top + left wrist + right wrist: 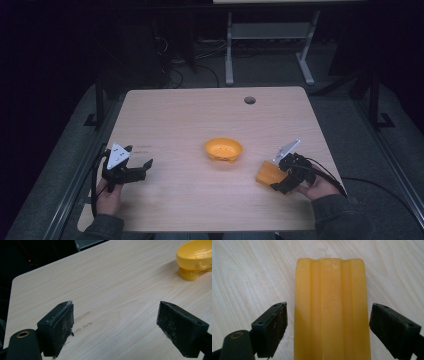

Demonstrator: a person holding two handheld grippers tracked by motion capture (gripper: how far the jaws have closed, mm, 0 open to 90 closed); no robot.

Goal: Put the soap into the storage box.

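Observation:
An orange-yellow ridged block (270, 174) (332, 312) lies on the wooden table (190, 120) at the right. My right gripper (278, 181) (328, 330) is open around it, one jaw on each side, with small gaps to the block. A yellow-orange bowl-shaped dish (223, 149) (196, 257) with small feet stands in the table's middle. My left gripper (142, 166) (115, 326) is open over bare wood at the left, nothing between its jaws, well apart from the dish.
A round cable hole (249, 100) sits near the table's far edge. Behind the table stand a white desk frame (267, 45) and cables on a dark floor. Faint marks (83, 320) show on the wood near my left gripper.

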